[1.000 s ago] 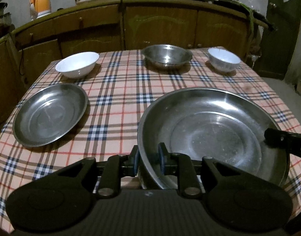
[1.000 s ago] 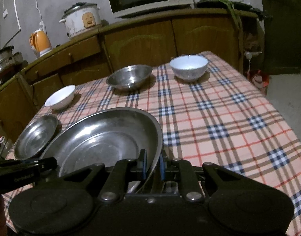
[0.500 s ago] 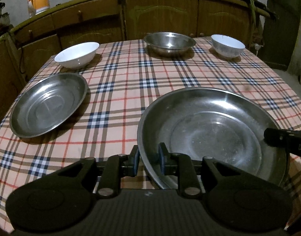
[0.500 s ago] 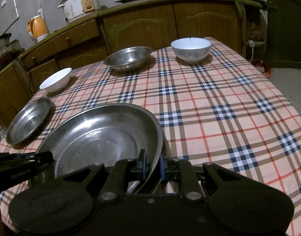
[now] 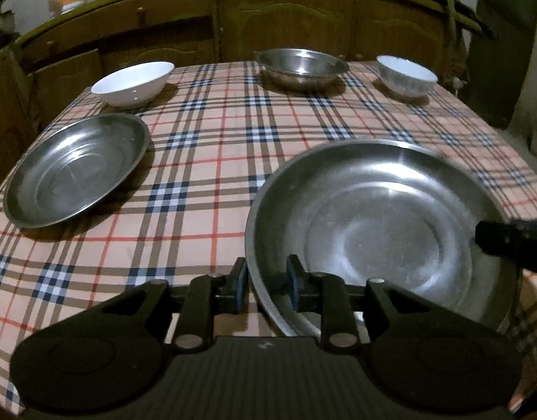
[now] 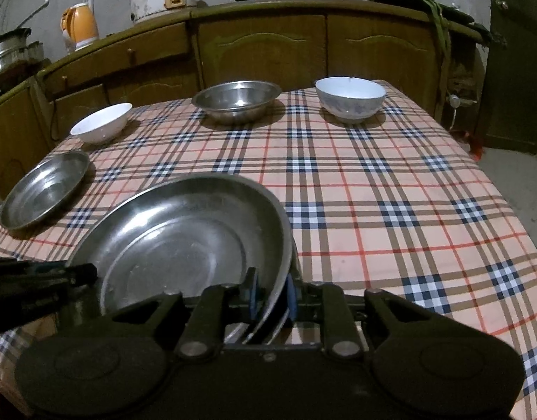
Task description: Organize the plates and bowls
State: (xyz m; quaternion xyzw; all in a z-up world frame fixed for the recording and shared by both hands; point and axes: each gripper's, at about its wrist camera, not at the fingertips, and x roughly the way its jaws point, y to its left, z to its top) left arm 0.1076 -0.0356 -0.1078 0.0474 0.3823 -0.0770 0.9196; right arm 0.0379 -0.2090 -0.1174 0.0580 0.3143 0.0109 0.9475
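Checked cloth point(image 5: 212, 147) is being used as the set-down spot: the big steel plate point(image 5: 384, 224) is lying near right, its rim being released between the opening jaws of left gripper point(image 5: 266, 281) and right gripper point(image 6: 272, 292).

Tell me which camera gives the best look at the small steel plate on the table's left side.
The left wrist view. The small steel plate lies large and whole there, its rim and inside plain to see. The right wrist view shows it smaller, flattened toward the left edge, beyond the large steel plate.
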